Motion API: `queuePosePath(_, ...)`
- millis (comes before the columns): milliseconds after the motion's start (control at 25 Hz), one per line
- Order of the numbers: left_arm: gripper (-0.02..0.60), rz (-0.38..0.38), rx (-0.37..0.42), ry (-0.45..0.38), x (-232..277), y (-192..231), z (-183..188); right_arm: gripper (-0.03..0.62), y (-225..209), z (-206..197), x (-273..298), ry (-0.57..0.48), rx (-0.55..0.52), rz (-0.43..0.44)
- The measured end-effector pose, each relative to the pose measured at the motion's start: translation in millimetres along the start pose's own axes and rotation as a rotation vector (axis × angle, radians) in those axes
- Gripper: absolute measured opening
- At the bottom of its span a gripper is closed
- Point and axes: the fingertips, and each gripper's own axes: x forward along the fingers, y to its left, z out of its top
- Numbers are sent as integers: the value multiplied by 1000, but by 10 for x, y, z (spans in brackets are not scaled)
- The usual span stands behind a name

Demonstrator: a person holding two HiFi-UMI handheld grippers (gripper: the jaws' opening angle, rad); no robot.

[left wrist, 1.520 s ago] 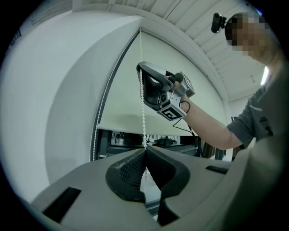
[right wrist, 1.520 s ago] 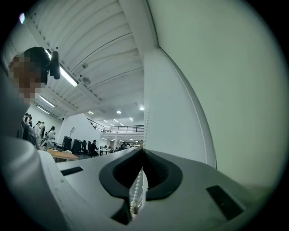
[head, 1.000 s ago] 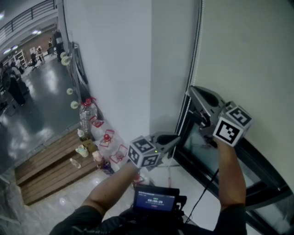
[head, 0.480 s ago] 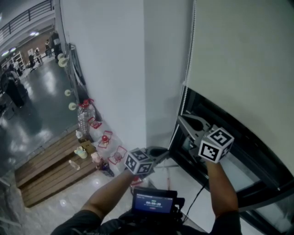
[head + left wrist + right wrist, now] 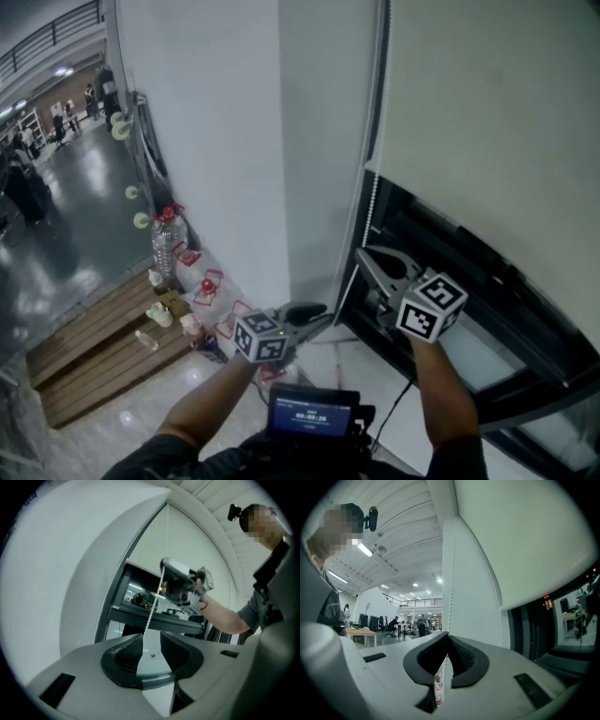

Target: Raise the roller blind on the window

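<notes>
Head cam steep down; tool cams level, close — share chain (image 5: 450, 597).

The pale roller blind (image 5: 487, 122) covers the upper part of the dark window (image 5: 473, 281). Its white bead chain (image 5: 374, 202) hangs along the left edge.

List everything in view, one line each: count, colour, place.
cream fabric roller blind: one, cream, over the upper window.
dark-framed window: one, black, below the blind's hem.
white bead chain: one, white, at the window's left edge.
white pillar: one, white, left of the window.
wooden slatted platform: one, brown, floor at lower left.
clear plastic bottle: one, clear, floor beside the pillar.
black screen device: one, black, at the person's chest.
left gripper: one, grey, jaws have just been opening, chain between them, not clamped.
right gripper: one, grey, jaws shut on the chain.
</notes>
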Motion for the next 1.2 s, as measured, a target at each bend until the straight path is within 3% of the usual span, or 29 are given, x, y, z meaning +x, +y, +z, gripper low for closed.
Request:
queuePosePath(80,122,-45,5,-68,-155,-148,295,6,1,-3,-15,-4,0,-2)
queuePosePath(240,122,-15,81,-199,-285,-315,1170,6,-6,-7,-20,-8,-1,7)
queuePosePath(400,121,-41,175,-263,-220,-555,2115,6,15,-11,-2,-8,4,15)
queuePosePath(560,121,-23,227,-292,-24,-606,2755,6,49,-24,21,-7,6,24)
queuePosePath(640,121,-19,254,-289,87,-627,2926,6,66,-31,22,-7,-1,24)
queuePosePath(720,-7,-2,279,-275,173,-618,3013,6,77,-41,15,-2,-14,17)
queuePosePath(840,-7,15,298,-270,221,-585,3045,5,48,-67,-26,0,-5,2)
queuePosePath(960,121,-16,289,-283,232,-628,3045,5,41,-52,-41,3,4,4)
queuePosePath(1080,120,-17,294,-278,263,-629,3049,5,63,-24,-6,19,-9,2)
queuePosePath(1120,97,-11,295,-273,274,-612,3048,5,62,-32,0,20,-6,2)
queuePosePath(1160,13,-5,295,-268,283,-597,3046,5,57,-44,4,18,-3,3)
queuePosePath(1200,5,-5,295,-265,286,-590,3042,5,53,-52,8,15,0,4)
